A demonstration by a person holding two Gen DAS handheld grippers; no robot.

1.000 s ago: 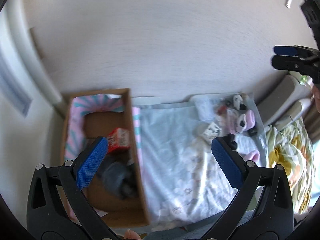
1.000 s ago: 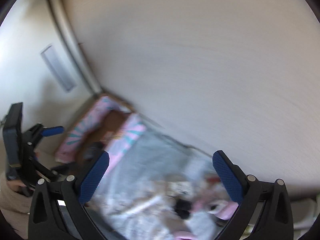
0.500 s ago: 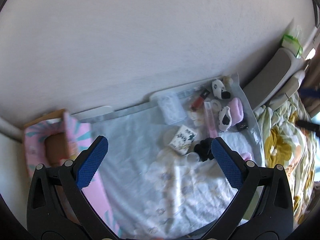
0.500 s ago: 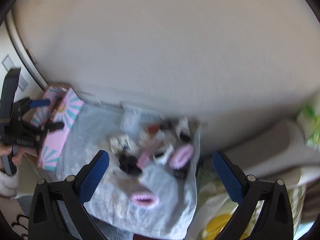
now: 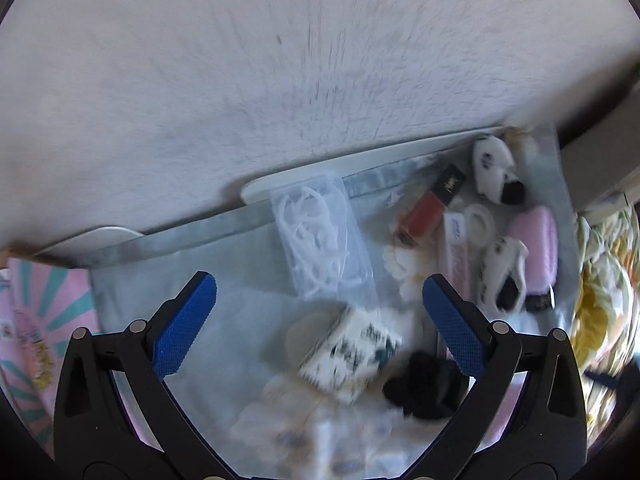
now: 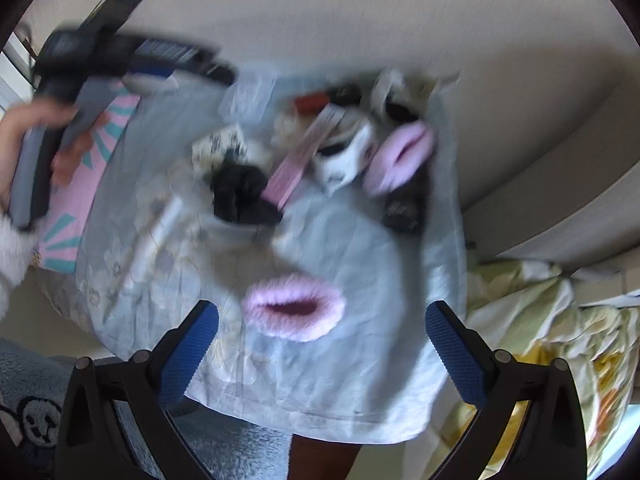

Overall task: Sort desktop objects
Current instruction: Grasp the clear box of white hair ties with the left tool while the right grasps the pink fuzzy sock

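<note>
Left wrist view: your pale blue cloth (image 5: 224, 280) fills the lower frame, the clutter heaped centre-right. Your left gripper (image 5: 318, 320) is spread wide, empty, over the patterned white box (image 5: 348, 354) at lower centre — black scrunchie (image 5: 424, 386) just right of it. Your right gripper (image 6: 320, 354) gapes too, empty, below the pink fluffy scrunchie (image 6: 294, 306).

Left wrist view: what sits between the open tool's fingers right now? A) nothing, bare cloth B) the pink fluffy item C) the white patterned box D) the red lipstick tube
C: the white patterned box lies on the cloth between the fingers of the open left tool, with the black fuzzy item beside it; the red tube lies farther back.
</note>
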